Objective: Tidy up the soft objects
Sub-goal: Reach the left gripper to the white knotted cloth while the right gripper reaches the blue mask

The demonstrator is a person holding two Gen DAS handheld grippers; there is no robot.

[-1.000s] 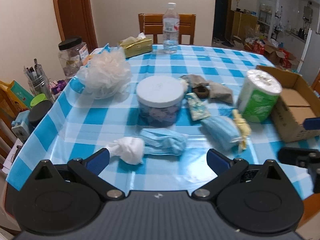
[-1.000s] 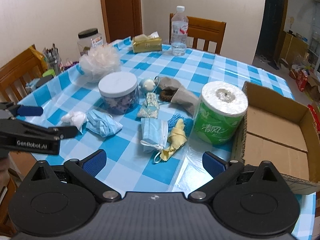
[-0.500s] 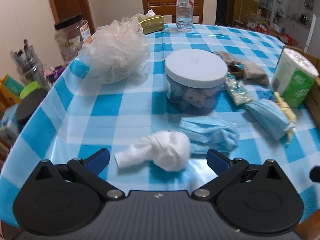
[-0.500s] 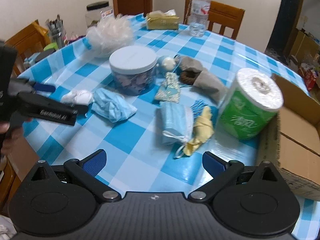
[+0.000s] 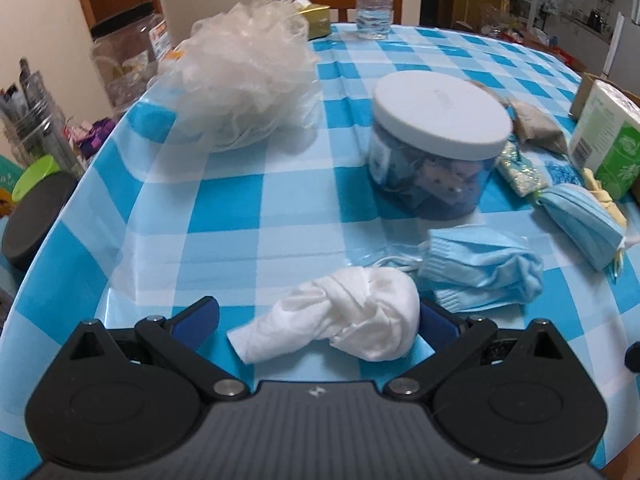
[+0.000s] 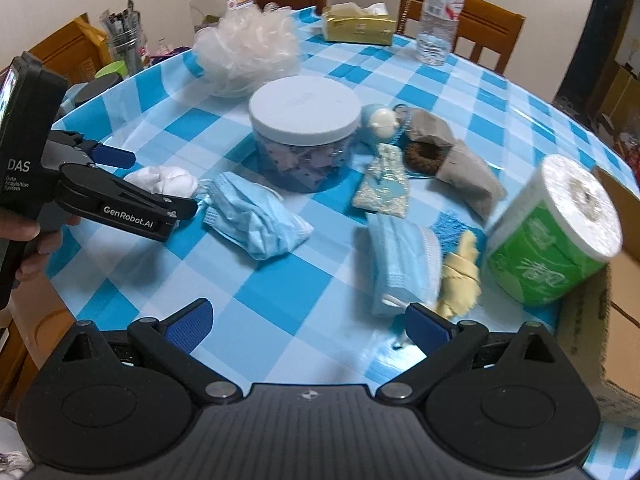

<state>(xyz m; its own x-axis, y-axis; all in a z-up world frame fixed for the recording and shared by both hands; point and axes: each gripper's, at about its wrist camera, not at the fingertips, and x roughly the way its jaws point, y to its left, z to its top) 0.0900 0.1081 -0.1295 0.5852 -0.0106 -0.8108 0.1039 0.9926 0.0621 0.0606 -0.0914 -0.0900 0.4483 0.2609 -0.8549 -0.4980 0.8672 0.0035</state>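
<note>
A white knotted cloth (image 5: 344, 320) lies on the checked table between the open fingers of my left gripper (image 5: 316, 318); it also shows in the right wrist view (image 6: 162, 178). A crumpled blue face mask (image 5: 484, 270) lies just right of it. My right gripper (image 6: 306, 324) is open and empty, above a folded blue mask (image 6: 400, 264) and a yellow cloth (image 6: 460, 280). A white mesh bath pouf (image 5: 244, 80) sits at the far left. Grey pouches (image 6: 460, 164), a glittery sachet (image 6: 386, 188) and a small plush toy (image 6: 380, 118) lie mid-table.
A white-lidded jar (image 6: 304, 132) stands in the middle. A green toilet roll (image 6: 556, 236) stands beside an open cardboard box (image 6: 592, 344) at the right. A water bottle (image 6: 438, 12), tissue box (image 6: 358, 26), plastic jar (image 6: 218, 2) and pen holder (image 6: 126, 42) stand at the back.
My left gripper has moved forward and down until the white cloth lies between its fingers. My right gripper has moved closer over the folded mask and yellow cloth. Both stayed open.
</note>
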